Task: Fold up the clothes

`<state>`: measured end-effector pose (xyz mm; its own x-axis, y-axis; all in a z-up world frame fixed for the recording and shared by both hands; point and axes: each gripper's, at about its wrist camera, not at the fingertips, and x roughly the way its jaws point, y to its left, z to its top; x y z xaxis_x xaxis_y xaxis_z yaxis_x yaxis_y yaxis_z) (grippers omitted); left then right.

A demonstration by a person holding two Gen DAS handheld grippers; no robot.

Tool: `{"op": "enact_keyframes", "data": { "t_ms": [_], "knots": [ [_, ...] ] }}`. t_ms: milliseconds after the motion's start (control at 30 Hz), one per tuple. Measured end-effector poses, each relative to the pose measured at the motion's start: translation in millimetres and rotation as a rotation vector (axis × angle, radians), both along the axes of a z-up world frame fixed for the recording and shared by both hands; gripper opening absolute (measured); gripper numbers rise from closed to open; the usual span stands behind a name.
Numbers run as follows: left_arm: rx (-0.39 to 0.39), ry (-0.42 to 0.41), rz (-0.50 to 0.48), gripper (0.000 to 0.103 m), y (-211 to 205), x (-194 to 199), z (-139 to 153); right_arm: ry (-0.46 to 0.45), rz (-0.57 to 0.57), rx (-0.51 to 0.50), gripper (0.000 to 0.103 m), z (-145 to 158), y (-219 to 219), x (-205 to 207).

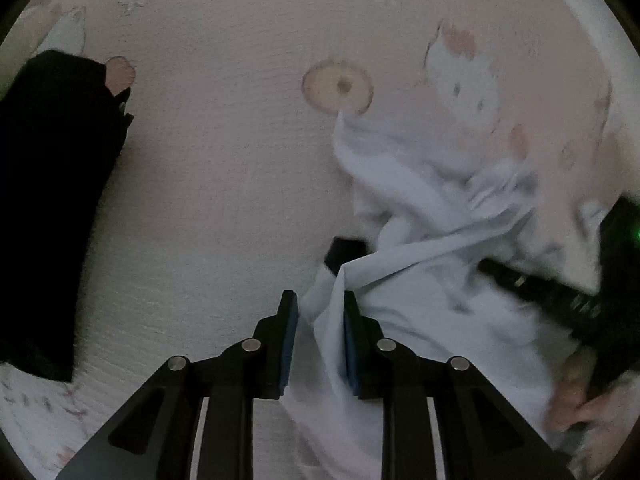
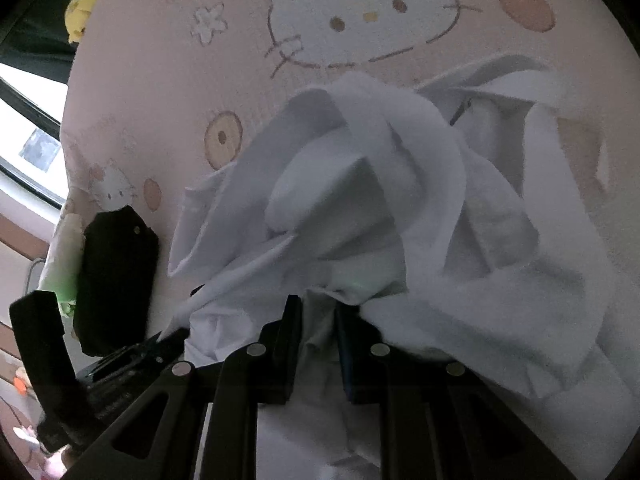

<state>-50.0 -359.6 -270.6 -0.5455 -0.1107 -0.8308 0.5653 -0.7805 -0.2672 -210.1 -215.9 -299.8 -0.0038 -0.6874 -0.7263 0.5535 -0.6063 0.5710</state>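
A crumpled white garment (image 1: 420, 208) lies in a heap on the pink cartoon-cat bedsheet (image 1: 224, 160). My left gripper (image 1: 320, 304) is shut on a fold of the garment's near edge, the cloth bunched between its blue pads. In the right wrist view the same white garment (image 2: 360, 184) piles up ahead, collar and sleeves tangled. My right gripper (image 2: 318, 312) is shut on another fold, and cloth fills the gap between its fingers. The right gripper's black body (image 1: 560, 296) crosses the left view at the right, with a hand (image 1: 576, 404) behind it.
A folded black garment (image 1: 48, 200) lies at the left on the sheet, seen also as a dark block (image 2: 116, 276) in the right view. The bedsheet (image 2: 152, 80) ends at the left, where a yellow object (image 2: 86, 0) and a window (image 2: 32, 120) show.
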Motion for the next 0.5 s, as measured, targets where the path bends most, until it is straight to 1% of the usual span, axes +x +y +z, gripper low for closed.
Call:
{"op": "enact_keyframes", "data": {
  "t_ms": [33,67,100,133,167,200,233,300,400,467,500],
  "knots": [
    [0.029,0.045,0.0,0.019,0.0,4.1,5.6,0.012,0.0,-0.021,0.033,5.8,5.1,1.7],
    [0.063,0.085,-0.007,0.021,0.8,7.6,11.6,0.023,0.001,-0.043,0.053,11.7,10.2,3.3],
    [0.093,0.12,-0.012,0.024,1.6,10.9,17.4,0.035,0.002,-0.065,0.064,17.7,15.4,5.0],
    [0.107,0.137,-0.013,0.036,2.9,13.1,22.8,0.064,-0.002,-0.076,0.066,25.2,22.1,7.5],
    [0.114,0.152,-0.009,0.055,4.6,15.5,28.4,0.095,-0.006,-0.085,0.068,32.7,29.0,10.0],
    [0.119,0.171,0.001,0.063,6.3,18.7,33.5,0.126,-0.009,-0.093,0.07,40.3,35.9,12.6],
    [0.127,0.193,0.012,0.067,8.2,21.8,38.6,0.153,-0.014,-0.084,0.072,47.3,43.9,15.3],
    [0.153,0.244,0.028,0.067,11.9,25.9,48.1,0.185,-0.032,-0.068,0.072,58.3,53.8,14.5],
    [0.182,0.246,0.034,0.067,17.6,26.5,59.7,0.23,-0.072,-0.033,0.072,70.5,77.8,20.8],
    [0.141,0.218,0.01,0.067,30.6,27.4,71.0,0.252,-0.116,-0.011,0.072,81.7,99.6,27.6],
    [0.107,0.211,-0.014,0.067,39.0,30.9,80.1,0.258,-0.139,-0.004,0.072,86.6,110.8,31.9]
  ]
}}
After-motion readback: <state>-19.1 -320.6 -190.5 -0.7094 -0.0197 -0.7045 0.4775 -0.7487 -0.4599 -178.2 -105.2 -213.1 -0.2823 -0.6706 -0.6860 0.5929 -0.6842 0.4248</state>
